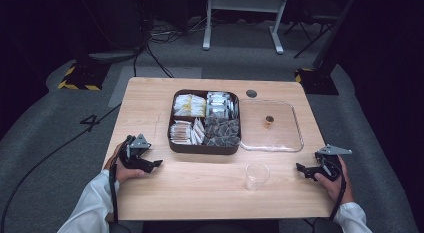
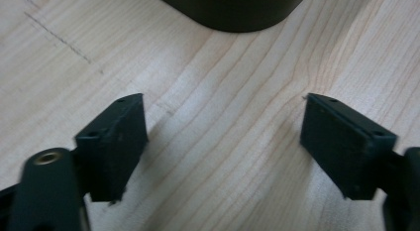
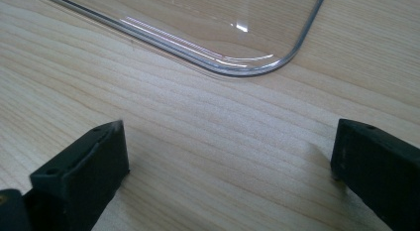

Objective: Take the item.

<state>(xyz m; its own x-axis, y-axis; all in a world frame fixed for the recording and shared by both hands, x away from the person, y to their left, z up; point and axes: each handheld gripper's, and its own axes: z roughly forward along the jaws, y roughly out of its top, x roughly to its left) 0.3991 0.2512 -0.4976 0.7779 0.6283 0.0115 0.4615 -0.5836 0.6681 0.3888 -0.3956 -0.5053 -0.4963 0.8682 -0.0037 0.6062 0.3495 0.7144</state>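
While both tools rested low at the near edge of the desk (image 1: 200,193), neither had hold of anything: the left hand-held gripper (image 1: 156,164) stood with jaws wide apart over bare wood, and the right hand-held gripper (image 1: 301,167) likewise, empty. Nearest them, between the two, a clear plastic cup (image 1: 256,175) stood upright; being light, it was judged liable to tip or skid if a jaw clipped it in passing. Beyond lay the clear lid (image 1: 270,126), flat beside and touching the dark compartment box (image 1: 204,122) of packets. Thin and slick, the lid could slide rather than lift, nudging the box.
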